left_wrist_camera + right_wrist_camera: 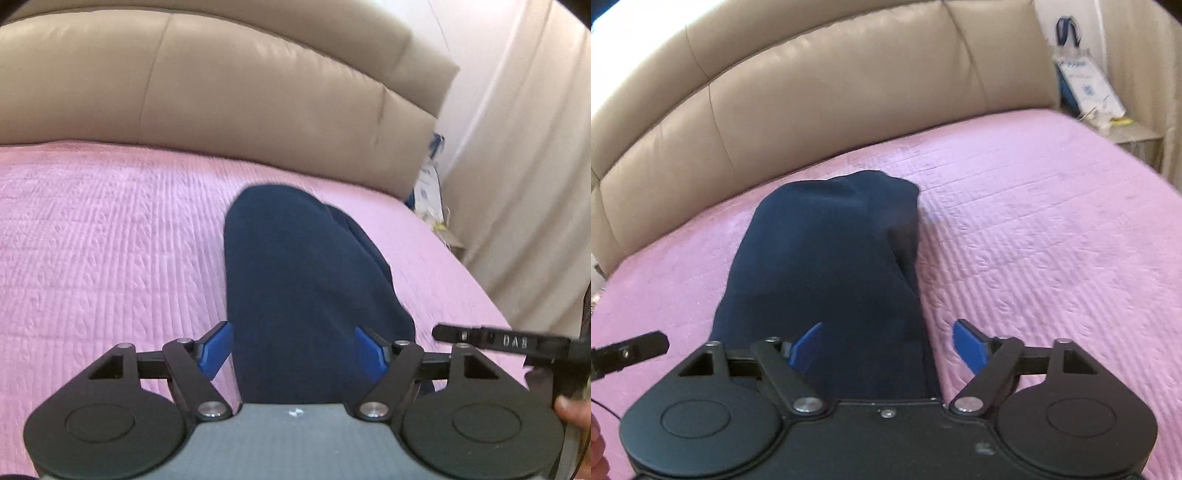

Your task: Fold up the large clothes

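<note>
Lying on pink bedspread point(1052, 221): navy garment point(827, 266) | both grippers' jaws spread wide

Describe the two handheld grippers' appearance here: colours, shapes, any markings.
Both match: black linkage arms with silver pivot bolts, two round black discs at the base, and blue fingers. The left gripper has a grey body plate; the right gripper has a black one and, seen from the left camera, white lettering.

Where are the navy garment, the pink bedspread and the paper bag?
navy garment point(303, 280), left wrist view, middle of fabric.
pink bedspread point(1052, 221), right wrist view, bare quilted area.
paper bag point(1086, 85), right wrist view, printed front.
</note>
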